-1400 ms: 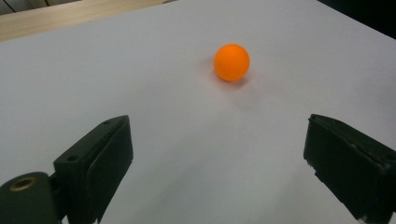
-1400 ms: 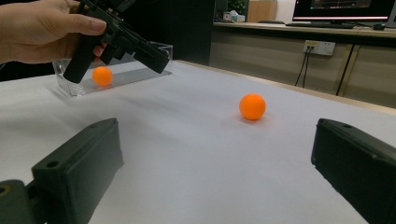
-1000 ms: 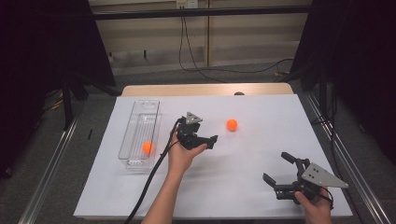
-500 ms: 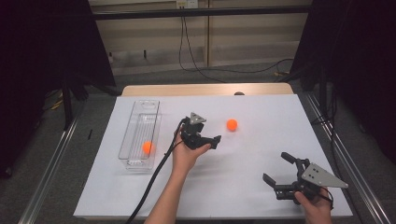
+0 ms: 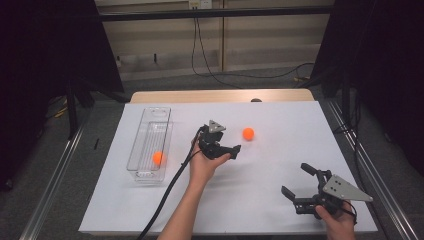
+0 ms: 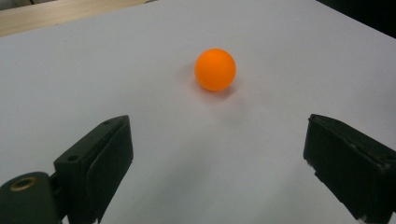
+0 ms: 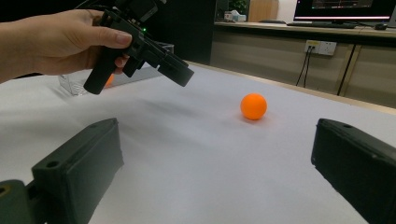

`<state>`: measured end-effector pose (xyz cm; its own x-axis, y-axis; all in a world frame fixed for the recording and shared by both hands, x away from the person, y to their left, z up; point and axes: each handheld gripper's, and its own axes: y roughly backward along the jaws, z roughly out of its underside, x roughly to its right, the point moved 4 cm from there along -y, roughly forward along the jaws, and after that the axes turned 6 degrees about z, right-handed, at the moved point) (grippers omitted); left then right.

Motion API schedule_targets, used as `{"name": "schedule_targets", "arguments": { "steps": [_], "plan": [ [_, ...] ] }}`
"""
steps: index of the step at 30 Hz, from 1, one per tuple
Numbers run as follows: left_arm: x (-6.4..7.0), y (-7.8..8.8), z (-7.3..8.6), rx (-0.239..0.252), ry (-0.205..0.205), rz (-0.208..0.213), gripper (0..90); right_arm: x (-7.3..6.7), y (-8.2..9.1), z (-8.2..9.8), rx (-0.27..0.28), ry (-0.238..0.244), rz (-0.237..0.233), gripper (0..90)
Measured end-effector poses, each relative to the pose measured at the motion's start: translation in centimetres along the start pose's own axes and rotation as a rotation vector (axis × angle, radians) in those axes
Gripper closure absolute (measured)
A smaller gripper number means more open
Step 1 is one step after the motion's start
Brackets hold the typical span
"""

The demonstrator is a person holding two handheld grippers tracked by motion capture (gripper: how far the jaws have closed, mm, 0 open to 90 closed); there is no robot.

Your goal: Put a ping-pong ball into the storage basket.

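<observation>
orange ball [image 5: 248,133] on white table cover [image 5: 260,195]; second orange ball [image 5: 158,157] in clear bin [image 5: 150,145]. black grippers, left gripper [image 5: 227,150], right gripper [image 5: 299,182], each with grey plate. tabletop edge looks light wood, possibly.

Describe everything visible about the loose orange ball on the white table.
The ball is small, round, plain orange and matte, like a ping-pong ball, with no visible markings. It rests alone on the white table, casting a small shadow, right of the clear tray. Nothing touches it but the table. The left claw hovers just short of it, jaws open and aimed at it in the left gripper view, the ball ahead of them, not yet between them.
</observation>
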<state>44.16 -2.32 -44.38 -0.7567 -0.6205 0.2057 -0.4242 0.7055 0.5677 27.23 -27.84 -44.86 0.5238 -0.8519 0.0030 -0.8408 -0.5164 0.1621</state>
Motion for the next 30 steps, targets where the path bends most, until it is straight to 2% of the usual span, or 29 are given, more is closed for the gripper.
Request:
{"name": "schedule_targets", "arguments": {
  "steps": [9, 14, 30],
  "plan": [
    [-0.2, -0.5, 0.2, -0.012, -0.008, -0.002, 8.3, 0.0, 0.0, 0.0, 0.002, -0.007, 0.004, 1.4],
    [-0.1, -0.8, 0.2, -0.003, 0.003, 0.000, 8.3, 0.1, 0.0, 0.0, 0.001, -0.001, 0.003, 1.3],
    [-0.3, -1.5, 0.2, -0.001, 0.002, -0.005, 8.3, 0.1, -0.1, 0.0, 0.002, -0.002, 0.006, 0.7]
  ]
}}
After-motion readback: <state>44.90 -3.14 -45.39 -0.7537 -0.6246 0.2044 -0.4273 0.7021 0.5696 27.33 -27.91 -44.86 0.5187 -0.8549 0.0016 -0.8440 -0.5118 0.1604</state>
